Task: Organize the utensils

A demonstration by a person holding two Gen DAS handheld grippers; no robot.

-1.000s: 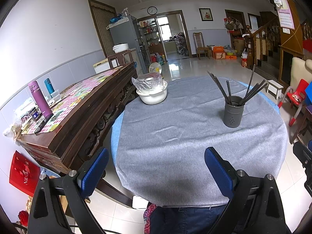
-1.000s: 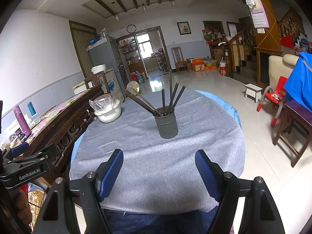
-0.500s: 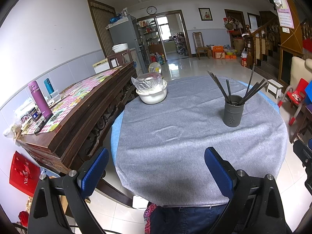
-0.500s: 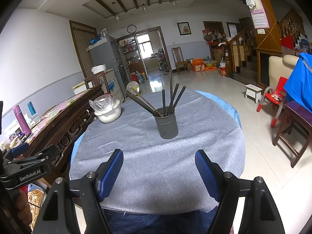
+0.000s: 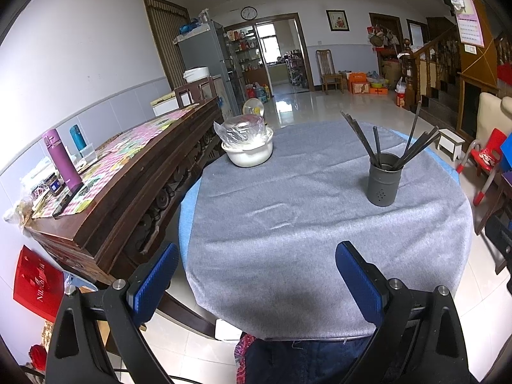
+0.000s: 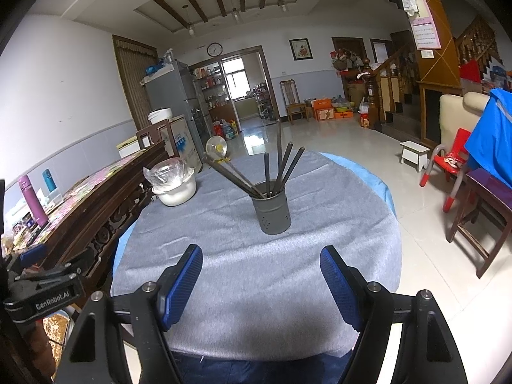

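A dark grey utensil holder [image 5: 382, 180] [image 6: 271, 208] stands upright on the round table's grey cloth [image 5: 288, 211] [image 6: 256, 256], with several dark chopsticks [image 5: 377, 142] [image 6: 281, 166] fanning out of it. My left gripper [image 5: 256, 275] is open over the table's near edge, well short of the holder, with nothing between its blue pads [image 5: 153, 283]. My right gripper [image 6: 260, 283] is open too, empty, with the holder straight ahead beyond its tips. The left gripper's body [image 6: 44, 291] shows at the left edge of the right wrist view.
A white bowl under clear plastic [image 5: 248, 147] [image 6: 172, 184] sits at the table's far left. A long dark wooden sideboard [image 5: 128, 172] runs along the left with a purple flask [image 5: 62, 160]. A dark wooden chair [image 6: 480, 211] and a red child's chair [image 6: 451, 166] stand right.
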